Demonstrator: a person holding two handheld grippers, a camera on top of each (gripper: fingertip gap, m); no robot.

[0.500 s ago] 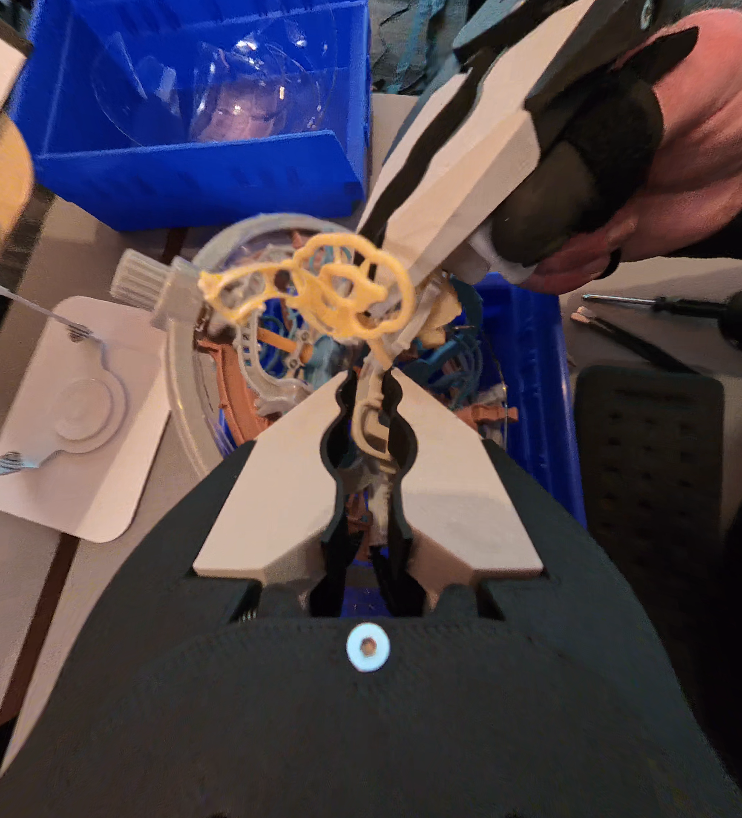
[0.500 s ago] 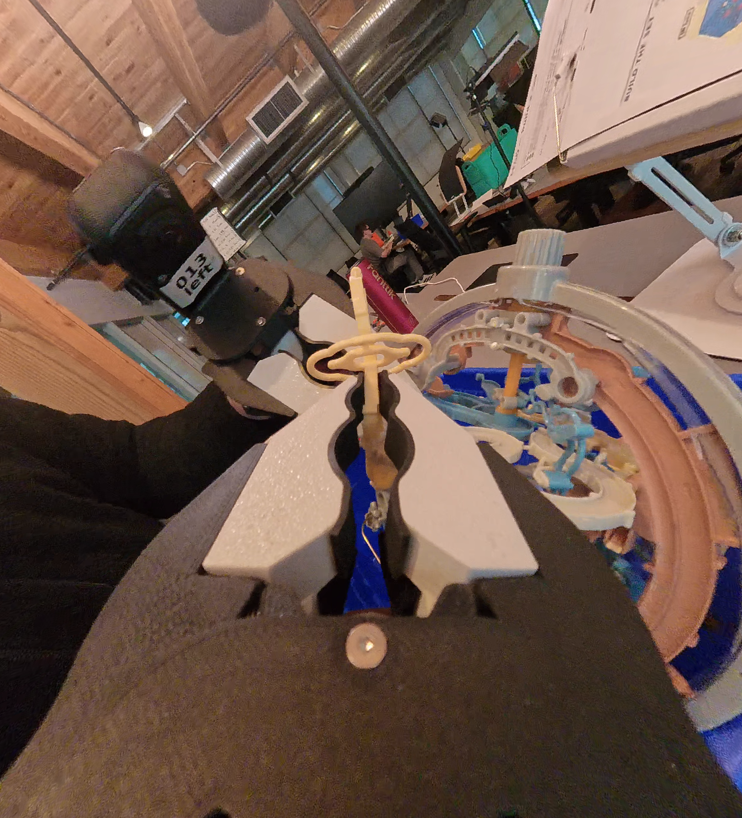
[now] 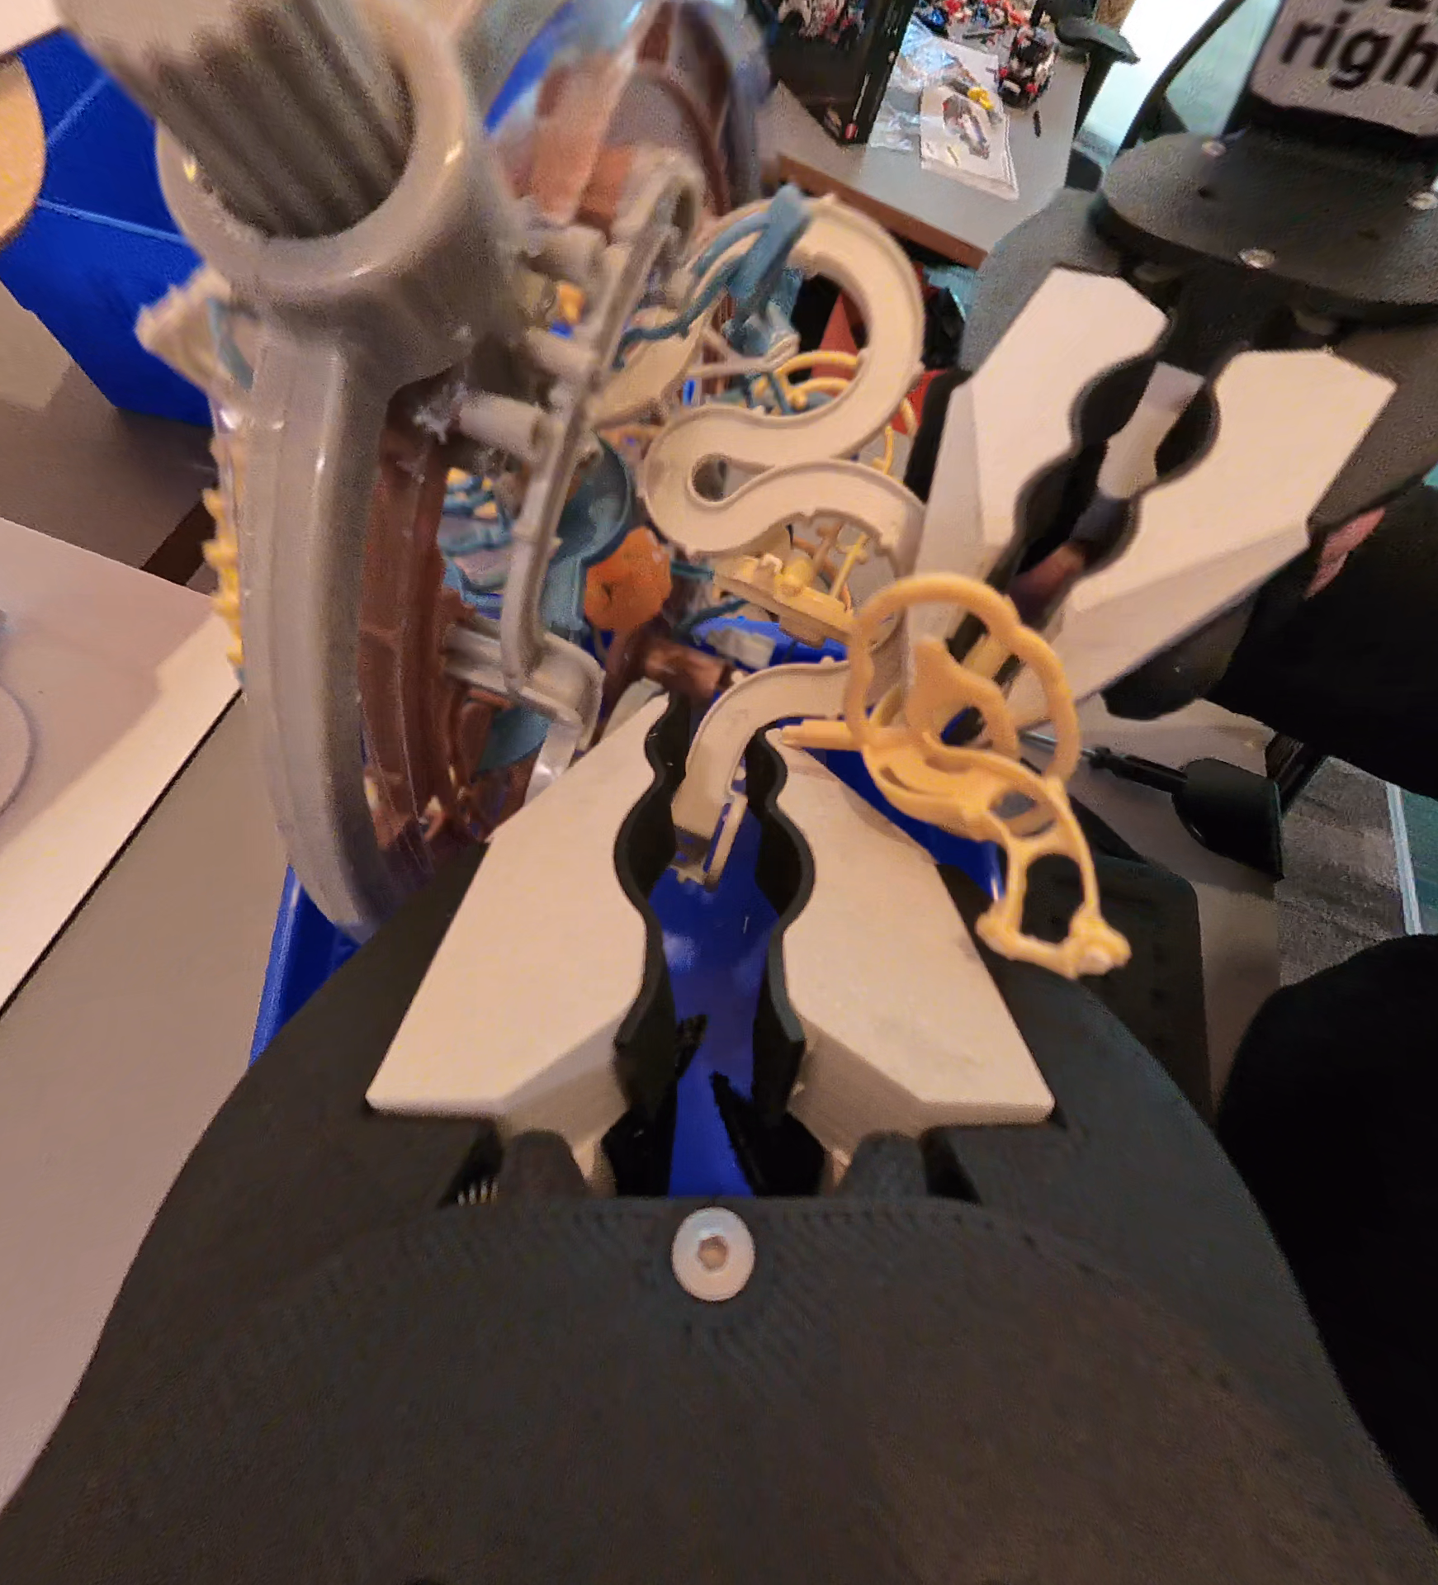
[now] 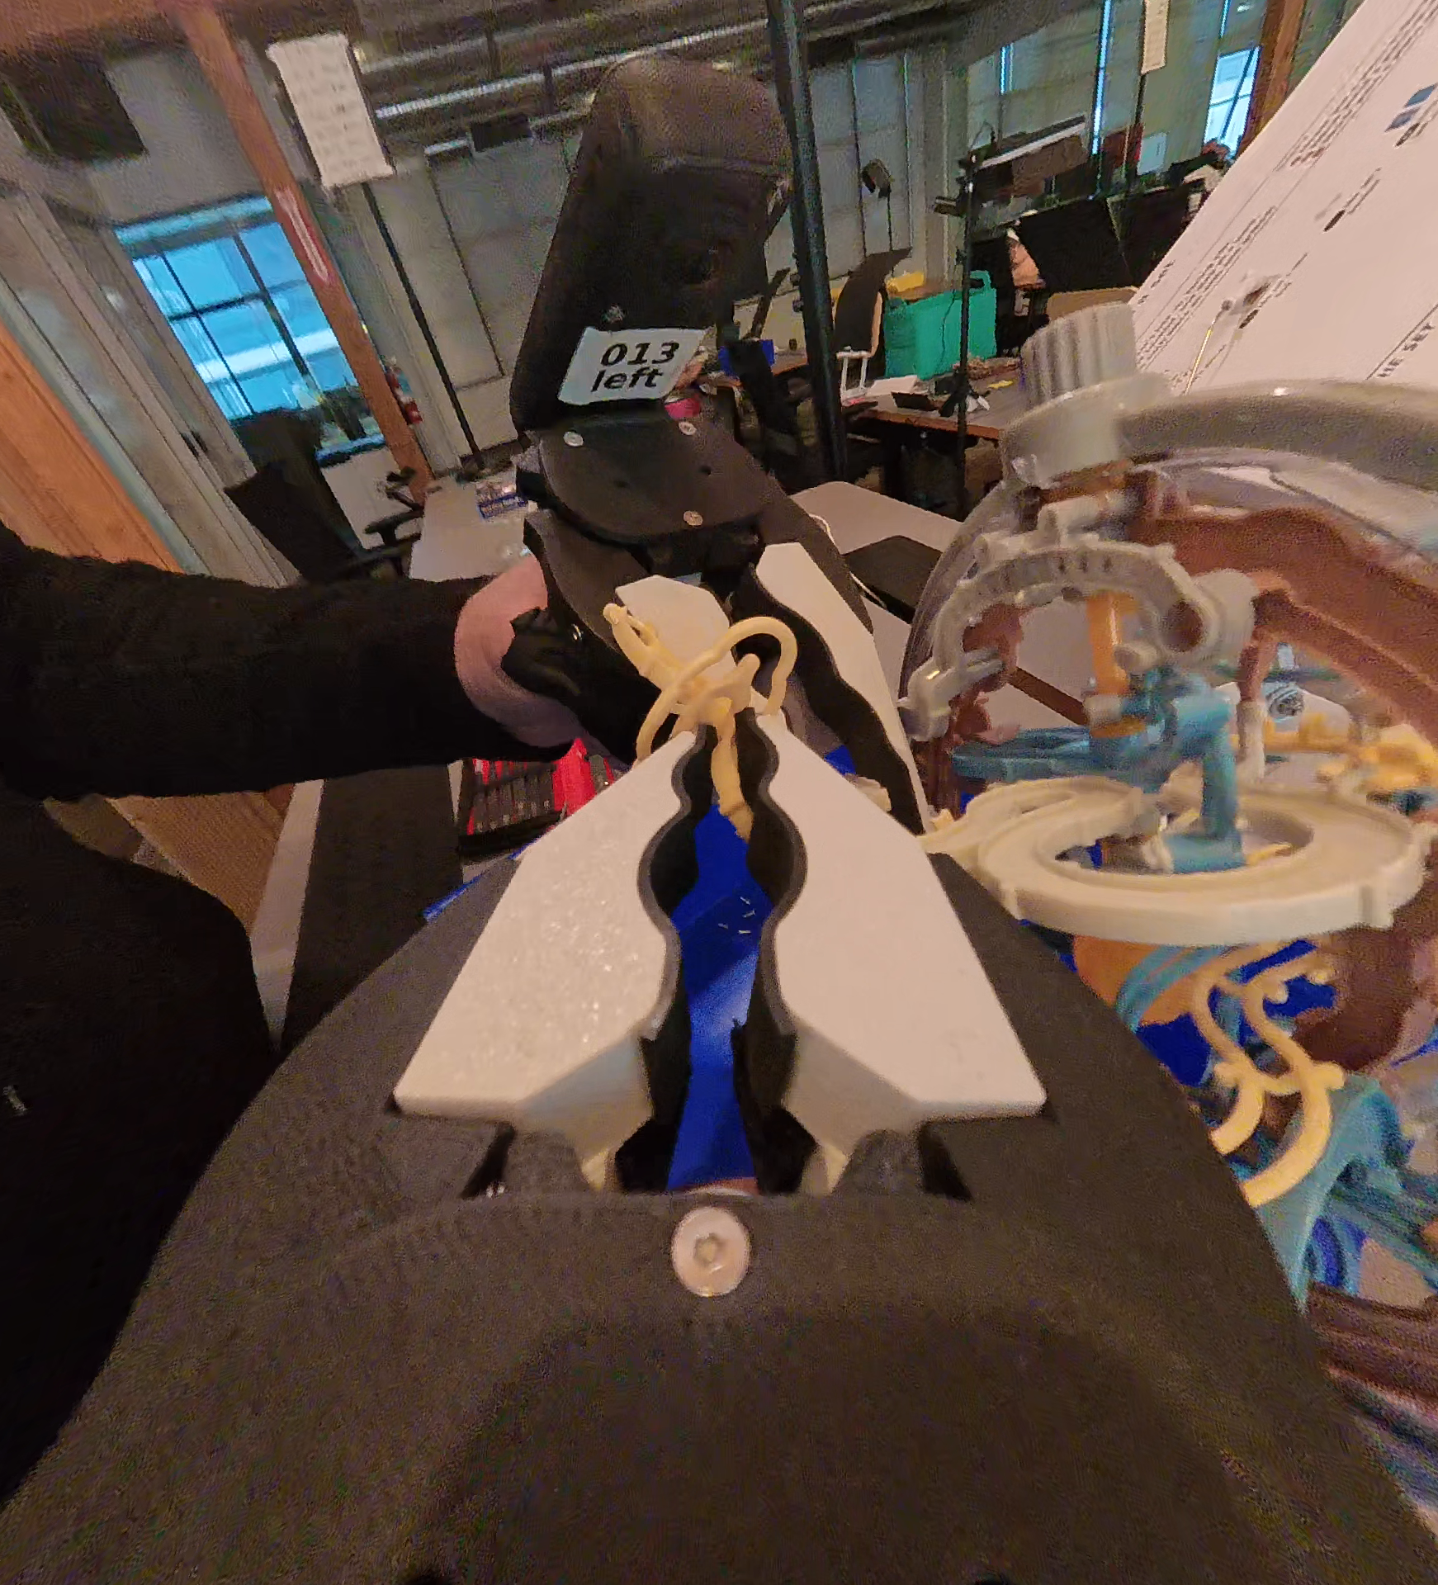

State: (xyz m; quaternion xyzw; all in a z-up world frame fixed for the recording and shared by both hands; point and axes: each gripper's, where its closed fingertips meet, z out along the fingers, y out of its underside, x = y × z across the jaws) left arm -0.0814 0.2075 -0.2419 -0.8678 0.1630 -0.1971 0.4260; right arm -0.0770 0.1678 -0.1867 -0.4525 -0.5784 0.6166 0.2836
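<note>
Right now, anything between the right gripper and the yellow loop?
No. The right gripper is shut on the stem of the yellow loop. The left gripper, closed on a cream track, sits close by but not between them.

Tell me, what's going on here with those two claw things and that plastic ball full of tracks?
A person holds a claw in each hand over a blue bin. The left claw pinches the end of a cream track piece belonging to the maze ball. The right claw grips a small yellow looped part by its stem, right beside the left claw.
</note>
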